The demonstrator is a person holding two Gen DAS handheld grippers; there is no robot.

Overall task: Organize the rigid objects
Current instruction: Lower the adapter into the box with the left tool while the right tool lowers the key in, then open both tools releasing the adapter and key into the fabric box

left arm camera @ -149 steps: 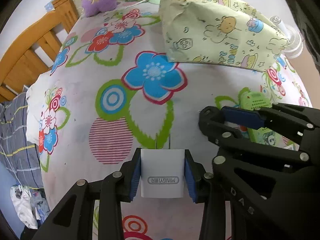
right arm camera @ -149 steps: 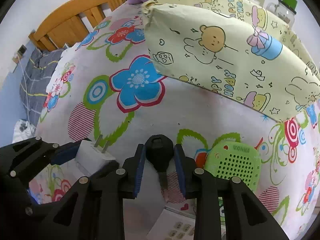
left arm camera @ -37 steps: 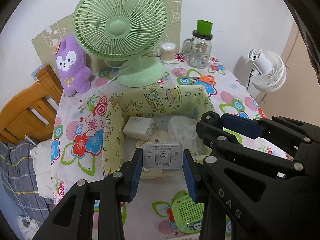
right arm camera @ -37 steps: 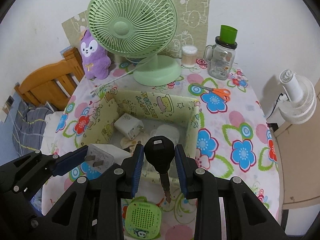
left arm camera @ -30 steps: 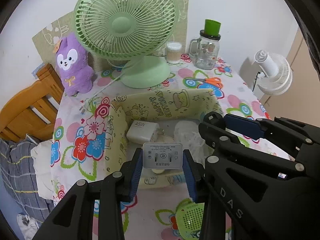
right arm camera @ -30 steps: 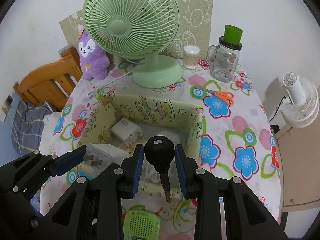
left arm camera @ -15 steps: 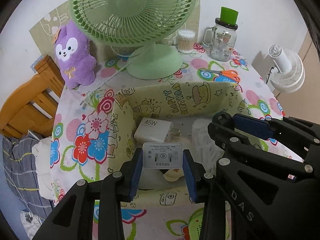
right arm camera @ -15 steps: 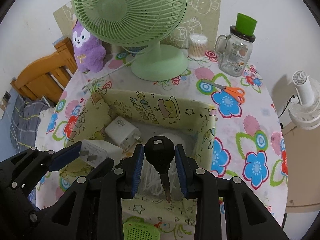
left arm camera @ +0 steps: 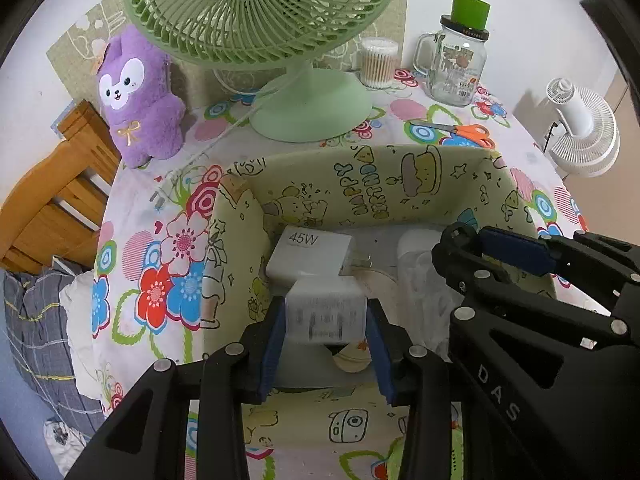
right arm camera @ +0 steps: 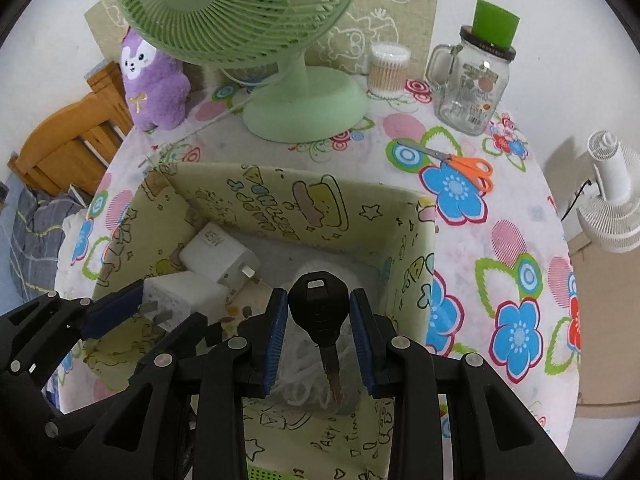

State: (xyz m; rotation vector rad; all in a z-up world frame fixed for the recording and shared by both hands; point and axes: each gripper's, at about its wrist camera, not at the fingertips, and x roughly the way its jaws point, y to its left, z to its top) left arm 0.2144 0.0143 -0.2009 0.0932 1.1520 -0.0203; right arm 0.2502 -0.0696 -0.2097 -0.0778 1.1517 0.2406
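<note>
My left gripper (left arm camera: 326, 320) hangs over the open yellow cartoon-print box (left arm camera: 384, 172); a white charger (left arm camera: 325, 310) sits between its blue pads, blurred, with a small gap at each side. It also shows in the right wrist view (right arm camera: 176, 294). My right gripper (right arm camera: 318, 312) is just right of the left one, above the box (right arm camera: 304, 200), with a black-headed key (right arm camera: 318, 310) between its parted pads. Inside the box lie a white 45W charger (left arm camera: 310, 254) and a coiled white cable (right arm camera: 304, 380).
A green desk fan (left arm camera: 304, 92) stands behind the box. A purple plush toy (left arm camera: 138, 96) sits at the back left. A glass mug jar with a green lid (left arm camera: 456, 64), a cotton swab tub (left arm camera: 378, 62) and orange scissors (right arm camera: 460, 164) lie at the back right.
Both grippers have moved forward and down over the box. The pads of both have parted slightly, and the charger between the left pads has gone blurred.
</note>
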